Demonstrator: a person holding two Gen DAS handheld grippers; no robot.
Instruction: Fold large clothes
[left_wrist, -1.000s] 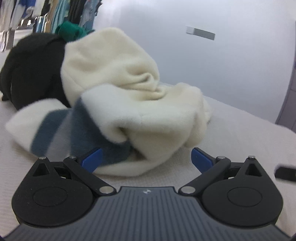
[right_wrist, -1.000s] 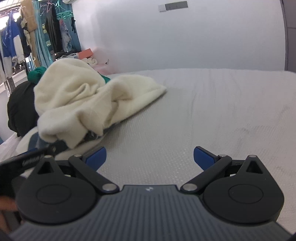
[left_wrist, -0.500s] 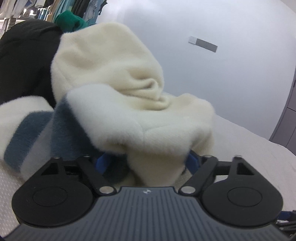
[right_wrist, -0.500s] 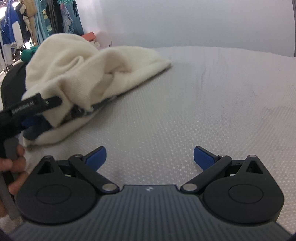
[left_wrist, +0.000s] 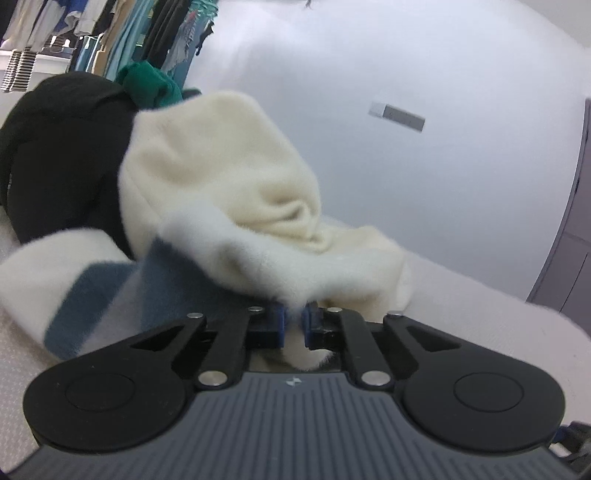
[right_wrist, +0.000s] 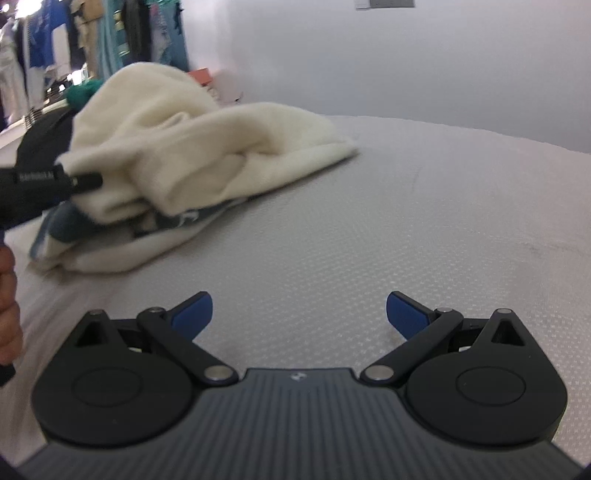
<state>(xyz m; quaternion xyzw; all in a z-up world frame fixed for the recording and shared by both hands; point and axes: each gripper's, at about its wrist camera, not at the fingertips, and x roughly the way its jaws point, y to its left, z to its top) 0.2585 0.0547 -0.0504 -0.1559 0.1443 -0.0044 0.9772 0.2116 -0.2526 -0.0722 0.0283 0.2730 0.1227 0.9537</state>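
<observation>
- Grip first: the left gripper (left_wrist: 293, 325) has just been closing, and its blue pads now pinch a fluffy fold of the cream fleece garment (left_wrist: 229, 206), which lies crumpled on the grey bedspread (right_wrist: 369, 240), leaning against a black garment (left_wrist: 62, 147).
- Judgement: the pinch looks shallow, so lifting slowly and upward should free the fleece without losing the fold or dragging the pile behind it.
- The right gripper (right_wrist: 299, 314) hovers over bare bedspread with its jaws spread and nothing between them; it probably wants a second edge of the fleece, well apart from the left's hold, so the piece can be shaken out flat.
- Count: two grippers, one cream fleece with blue-grey stripes (left_wrist: 92, 291), one black garment, one green item (left_wrist: 147, 83) on top of it; the hanging clothes (left_wrist: 110, 33) behind are too blurred to count.
- One hand (right_wrist: 7, 306) shows at the right view's left edge.
</observation>
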